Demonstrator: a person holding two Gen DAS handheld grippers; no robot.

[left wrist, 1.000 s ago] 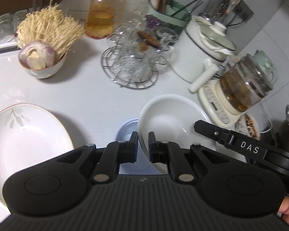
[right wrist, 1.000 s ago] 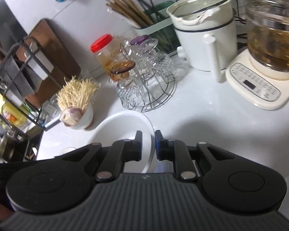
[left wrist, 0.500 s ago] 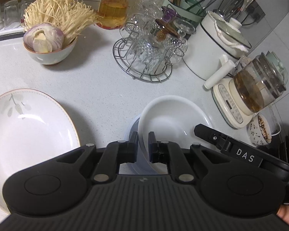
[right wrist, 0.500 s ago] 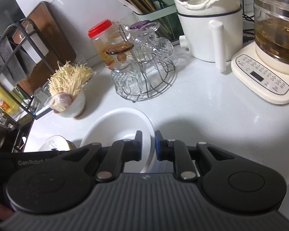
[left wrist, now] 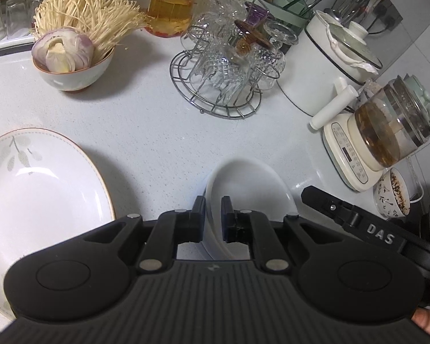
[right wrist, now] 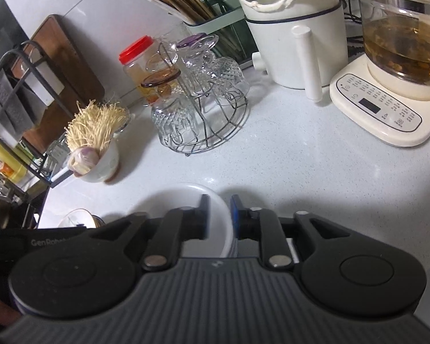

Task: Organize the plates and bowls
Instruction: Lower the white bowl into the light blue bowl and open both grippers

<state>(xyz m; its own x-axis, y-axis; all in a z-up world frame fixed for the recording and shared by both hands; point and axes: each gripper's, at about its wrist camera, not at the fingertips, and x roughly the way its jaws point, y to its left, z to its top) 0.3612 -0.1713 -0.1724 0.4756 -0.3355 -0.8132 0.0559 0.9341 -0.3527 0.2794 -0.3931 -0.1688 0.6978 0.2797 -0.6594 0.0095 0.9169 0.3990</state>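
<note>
A white bowl [left wrist: 252, 183] is held between both grippers above the white counter. My left gripper [left wrist: 213, 205] is shut on its left rim. My right gripper [right wrist: 219, 205] is shut on its right rim, and the bowl shows there too [right wrist: 183, 200]. A bluish dish edge [right wrist: 234, 248] shows just under the bowl, mostly hidden. A large white plate with a leaf print [left wrist: 34, 189] lies on the counter to the left. The right gripper's arm marked DAS [left wrist: 367, 223] shows in the left wrist view.
At the back stand a bowl of enoki mushrooms and onion [left wrist: 71, 57], a wire rack of glasses [left wrist: 229, 71], a red-lidded jar [left wrist: 172, 8], a white pot [left wrist: 329, 66] and a glass kettle on its base [left wrist: 381, 143]. A small patterned cup [left wrist: 392, 197] sits at the right.
Both grippers have drawn back toward the near side with the bowl held between them. The blue dish under it is now almost hidden.
</note>
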